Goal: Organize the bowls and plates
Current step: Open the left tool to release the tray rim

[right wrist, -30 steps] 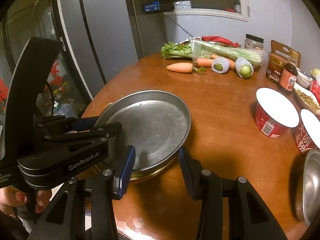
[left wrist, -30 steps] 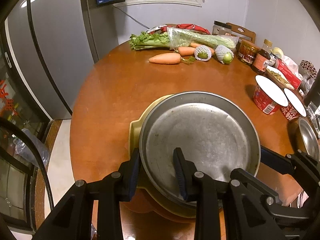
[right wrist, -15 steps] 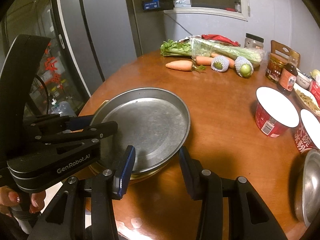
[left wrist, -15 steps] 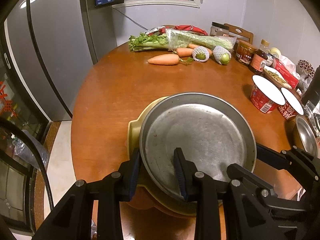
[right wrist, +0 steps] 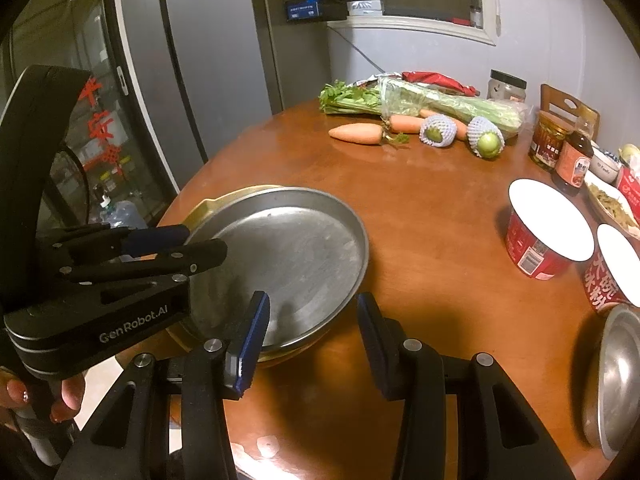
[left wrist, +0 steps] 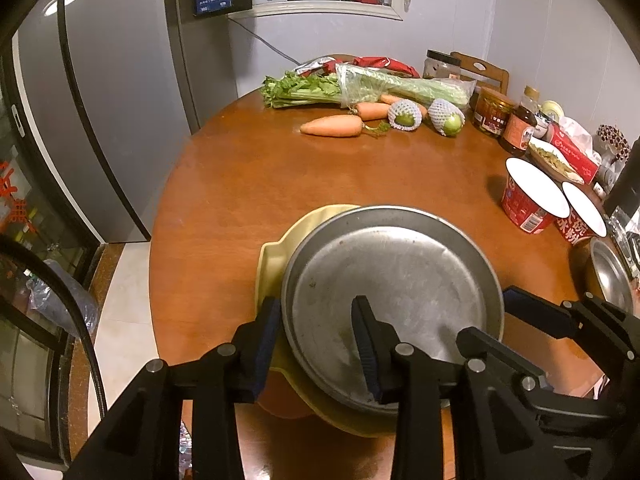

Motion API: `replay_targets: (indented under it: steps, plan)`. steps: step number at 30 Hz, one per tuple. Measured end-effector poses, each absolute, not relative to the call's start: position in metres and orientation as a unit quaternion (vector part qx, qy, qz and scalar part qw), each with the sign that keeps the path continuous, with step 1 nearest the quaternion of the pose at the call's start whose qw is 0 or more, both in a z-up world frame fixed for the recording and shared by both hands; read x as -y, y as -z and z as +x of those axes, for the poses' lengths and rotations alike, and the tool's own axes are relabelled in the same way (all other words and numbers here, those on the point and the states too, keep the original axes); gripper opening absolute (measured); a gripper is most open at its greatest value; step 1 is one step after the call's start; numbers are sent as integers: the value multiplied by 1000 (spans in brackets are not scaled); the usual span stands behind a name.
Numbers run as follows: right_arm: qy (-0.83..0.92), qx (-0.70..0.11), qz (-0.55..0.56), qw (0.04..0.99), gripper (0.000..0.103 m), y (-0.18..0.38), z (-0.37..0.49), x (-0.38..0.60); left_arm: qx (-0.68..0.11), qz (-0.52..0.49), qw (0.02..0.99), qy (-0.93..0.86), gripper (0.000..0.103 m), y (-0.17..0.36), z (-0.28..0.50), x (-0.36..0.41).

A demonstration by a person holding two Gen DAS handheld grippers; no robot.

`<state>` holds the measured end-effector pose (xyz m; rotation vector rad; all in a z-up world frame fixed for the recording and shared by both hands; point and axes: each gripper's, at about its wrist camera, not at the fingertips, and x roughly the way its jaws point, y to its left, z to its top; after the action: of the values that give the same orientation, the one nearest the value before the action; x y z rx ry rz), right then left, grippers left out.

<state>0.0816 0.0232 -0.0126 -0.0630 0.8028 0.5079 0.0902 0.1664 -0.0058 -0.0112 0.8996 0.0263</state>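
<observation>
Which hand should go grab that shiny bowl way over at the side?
Probably the right. The right gripper is open and empty, and the steel bowl sits at the table edge on its side. The left gripper straddles the rim of the steel plate on the yellow dish.

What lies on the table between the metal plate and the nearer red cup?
Only bare table separates the metal plate from the nearer red cup, per the right wrist view.

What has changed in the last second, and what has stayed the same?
Very little changed. The left gripper still straddles the near rim of the metal plate, which stays stacked on the yellow dish. The right gripper remains open beside the plate and has taken hold of nothing. The carrot and red cups have not moved.
</observation>
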Motion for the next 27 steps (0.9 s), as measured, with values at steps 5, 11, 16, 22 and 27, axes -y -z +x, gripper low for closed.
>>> replay_targets:
  steps: [5, 11, 16, 22, 27]
  plan:
    - [-247, -388, -34, 887, 47, 13, 80, -25, -427, -13, 904, -10, 39, -1, 87, -169]
    - [-247, -383, -29, 890, 48, 9, 79, -23, -412, -18, 911, -17, 42, -15, 80, -175]
    - [-245, -375, -13, 894, 54, 0, 77, -12, -399, -29, 916, -37, 48, -27, 73, -190]
    - [-242, -373, 5, 896, 56, -7, 74, -3, -419, -43, 906, -42, 50, -17, 76, -203]
    - [-241, -385, 16, 891, 57, -2, 71, 4, -445, -76, 892, -17, 50, 0, 84, -208]
